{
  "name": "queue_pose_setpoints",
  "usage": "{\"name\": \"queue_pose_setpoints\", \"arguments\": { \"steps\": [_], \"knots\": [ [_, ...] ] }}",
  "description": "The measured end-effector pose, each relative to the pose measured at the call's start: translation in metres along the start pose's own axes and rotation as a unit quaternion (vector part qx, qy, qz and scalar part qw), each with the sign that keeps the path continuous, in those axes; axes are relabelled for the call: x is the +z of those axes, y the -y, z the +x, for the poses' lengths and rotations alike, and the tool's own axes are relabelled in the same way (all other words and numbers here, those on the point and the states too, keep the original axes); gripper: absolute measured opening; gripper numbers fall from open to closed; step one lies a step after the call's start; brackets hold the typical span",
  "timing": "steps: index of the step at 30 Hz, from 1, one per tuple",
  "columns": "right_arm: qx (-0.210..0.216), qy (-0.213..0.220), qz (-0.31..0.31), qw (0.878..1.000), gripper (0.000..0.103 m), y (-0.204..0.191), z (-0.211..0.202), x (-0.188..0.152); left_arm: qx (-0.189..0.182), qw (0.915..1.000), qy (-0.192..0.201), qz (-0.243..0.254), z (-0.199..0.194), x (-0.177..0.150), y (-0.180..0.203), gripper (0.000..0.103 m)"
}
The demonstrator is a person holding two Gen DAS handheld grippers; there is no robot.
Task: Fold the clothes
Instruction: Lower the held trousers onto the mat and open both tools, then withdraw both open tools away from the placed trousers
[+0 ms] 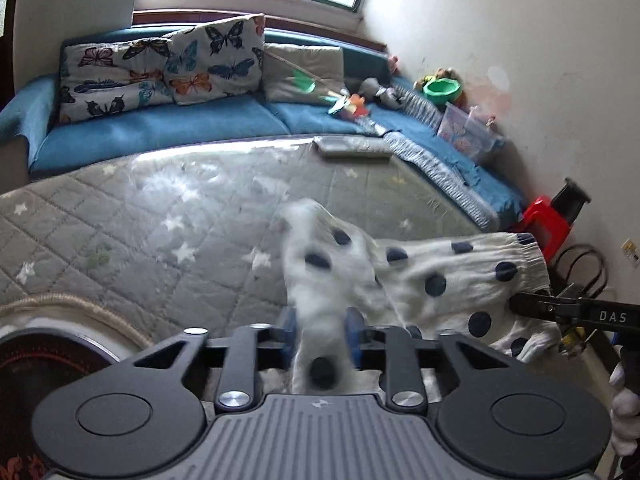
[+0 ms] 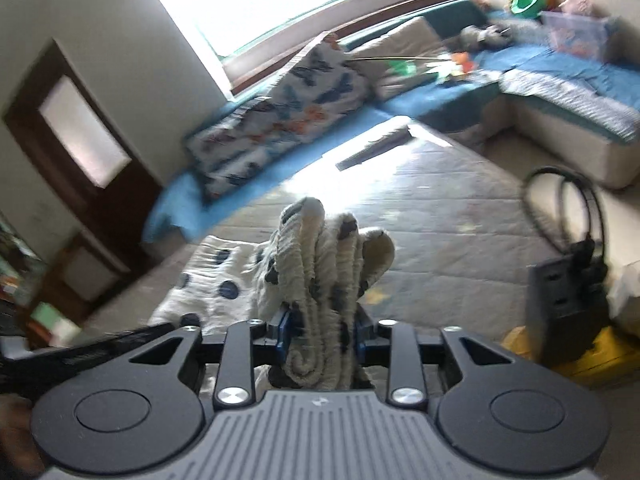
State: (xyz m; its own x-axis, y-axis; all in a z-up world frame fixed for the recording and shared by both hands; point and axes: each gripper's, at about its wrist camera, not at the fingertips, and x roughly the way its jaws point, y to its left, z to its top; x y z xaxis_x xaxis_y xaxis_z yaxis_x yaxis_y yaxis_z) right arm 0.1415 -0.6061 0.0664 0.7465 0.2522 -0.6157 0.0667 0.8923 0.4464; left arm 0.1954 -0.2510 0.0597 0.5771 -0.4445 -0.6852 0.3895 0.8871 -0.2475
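Note:
A white garment with dark blue dots [image 1: 420,280] hangs in the air between both grippers, above the grey quilted star-pattern surface [image 1: 140,220]. My left gripper [image 1: 320,336] is shut on one bunched end of it. My right gripper [image 2: 322,336] is shut on the other end, a gathered waistband [image 2: 332,256] that sticks up between the blue pads. The right gripper also shows at the right edge of the left wrist view [image 1: 528,304], clamped on the garment's edge. The rest of the cloth [image 2: 216,284] droops to the left in the right wrist view.
A blue sofa [image 1: 160,128] with butterfly cushions [image 1: 160,72] and toys [image 1: 348,104] runs behind the quilted surface. A remote-like object [image 1: 352,146] lies at its far edge. A red stool [image 1: 548,220] and cables [image 2: 560,204] stand at the right. A round mat [image 1: 52,344] lies near left.

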Motion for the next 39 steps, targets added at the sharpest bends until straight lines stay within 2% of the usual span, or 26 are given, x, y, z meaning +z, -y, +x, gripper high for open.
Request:
{"name": "queue_pose_setpoints", "arguments": {
  "steps": [2,4,6,10,13,17,22,31,39],
  "knots": [
    [-0.028,-0.006,-0.016,0.999,0.034,0.003,0.007,-0.006,0.003,1.0,-0.002,0.008,-0.001,-0.007,-0.002,0.041],
    [-0.044,-0.011,-0.023,0.999,0.039,0.006,0.011,-0.013,0.01,0.9999,-0.002,0.008,-0.005,-0.011,-0.007,0.051],
    [-0.049,-0.013,-0.024,0.998,0.044,0.007,0.012,-0.019,0.014,0.9999,-0.001,0.006,-0.01,-0.013,-0.012,0.051],
    [-0.057,-0.003,-0.031,0.998,0.053,0.005,0.009,-0.027,0.029,0.9995,0.005,-0.006,-0.029,-0.02,-0.026,0.068],
    [-0.064,0.009,-0.054,0.996,0.066,-0.002,0.005,-0.029,0.044,0.999,0.01,-0.007,-0.044,-0.029,-0.036,0.072],
    [-0.086,0.026,-0.106,0.99,0.071,-0.021,-0.002,-0.035,0.064,0.9978,0.013,-0.013,-0.066,-0.041,-0.047,0.079],
    [-0.082,0.04,-0.154,0.984,0.082,-0.05,-0.014,-0.043,0.086,0.9959,0.02,-0.021,-0.093,-0.058,-0.056,0.09],
    [-0.038,0.026,-0.217,0.975,0.084,-0.1,-0.013,-0.074,0.139,0.9893,0.031,-0.032,-0.136,-0.091,-0.072,0.102],
    [0.005,0.002,-0.25,0.968,0.084,-0.137,-0.003,-0.109,0.167,0.9827,0.037,-0.071,-0.161,-0.118,-0.094,0.103]
  ]
}}
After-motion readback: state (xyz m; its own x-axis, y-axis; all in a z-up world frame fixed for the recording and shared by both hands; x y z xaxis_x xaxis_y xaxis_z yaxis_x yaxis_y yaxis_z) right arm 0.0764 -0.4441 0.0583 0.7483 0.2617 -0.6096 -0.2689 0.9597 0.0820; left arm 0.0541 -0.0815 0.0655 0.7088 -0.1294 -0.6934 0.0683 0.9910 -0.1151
